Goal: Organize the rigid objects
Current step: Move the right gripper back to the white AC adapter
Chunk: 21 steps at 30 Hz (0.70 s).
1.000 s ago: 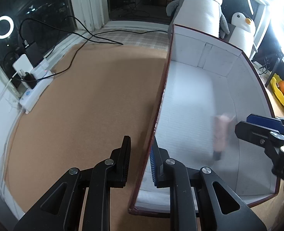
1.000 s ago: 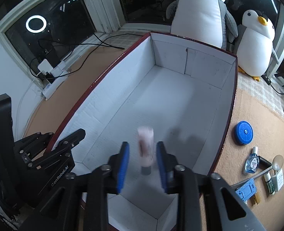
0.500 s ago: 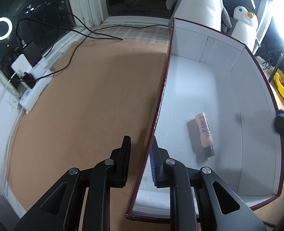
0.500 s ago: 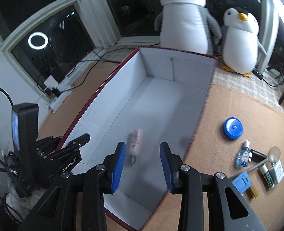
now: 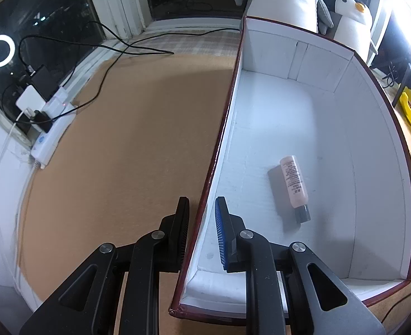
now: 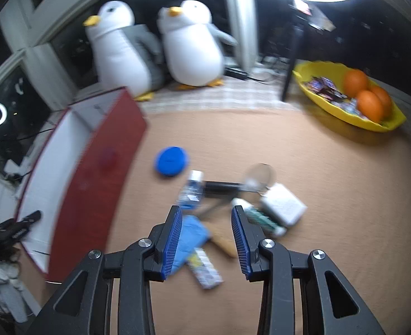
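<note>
The big box (image 5: 370, 167), dark red outside and white inside, fills the right half of the left wrist view, much as it did a second ago. In the right wrist view it has slid from the centre of the frame to the left edge (image 6: 93, 173), blurred, so that its red outer wall now faces the camera.

The brown mat (image 6: 331, 173) takes over the middle of the right wrist view, with two plush penguins (image 6: 188, 44) at the upper centre and a yellow bowl of oranges (image 6: 353, 117) at the upper right, which was out of frame earlier.

The left gripper (image 5: 202, 223) is clenched on the box's left wall at the lower centre, one finger outside, one inside, as before. The right gripper (image 6: 206, 234), a second ago over the box floor with the bottle between its fingers, now stands open and empty above the clutter at the lower centre.

The pink bottle (image 5: 294, 187) lies on its side on the white floor of the box, right of centre, dark cap toward the bottom of the frame; a second ago it was a blur.

The loose things on the mat are a blue round lid (image 6: 171, 161), a small clear bottle (image 6: 192, 189), a white packet (image 6: 283, 205) and a light blue piece (image 6: 190, 236) between the right fingers.
</note>
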### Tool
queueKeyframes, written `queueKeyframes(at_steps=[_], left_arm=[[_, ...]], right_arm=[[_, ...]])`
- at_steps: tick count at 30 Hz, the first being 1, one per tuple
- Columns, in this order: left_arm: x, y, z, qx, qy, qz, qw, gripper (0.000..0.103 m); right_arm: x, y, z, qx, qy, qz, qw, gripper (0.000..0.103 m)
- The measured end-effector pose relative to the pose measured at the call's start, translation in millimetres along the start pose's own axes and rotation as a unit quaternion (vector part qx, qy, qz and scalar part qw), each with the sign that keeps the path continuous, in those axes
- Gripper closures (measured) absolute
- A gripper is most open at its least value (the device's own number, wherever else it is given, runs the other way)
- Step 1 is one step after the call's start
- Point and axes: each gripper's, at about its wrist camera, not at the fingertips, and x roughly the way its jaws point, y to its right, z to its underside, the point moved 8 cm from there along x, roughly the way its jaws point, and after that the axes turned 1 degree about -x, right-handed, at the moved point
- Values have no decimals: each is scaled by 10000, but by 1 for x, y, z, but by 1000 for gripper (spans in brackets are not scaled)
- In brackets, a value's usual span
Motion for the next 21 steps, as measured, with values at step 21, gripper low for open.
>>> queueKeyframes(at_steps=[21], left_arm=[[1, 3, 1, 69, -197, -347, 9992, 85]], right_arm=[[67, 50, -4, -661, -540, 409, 9955, 59]])
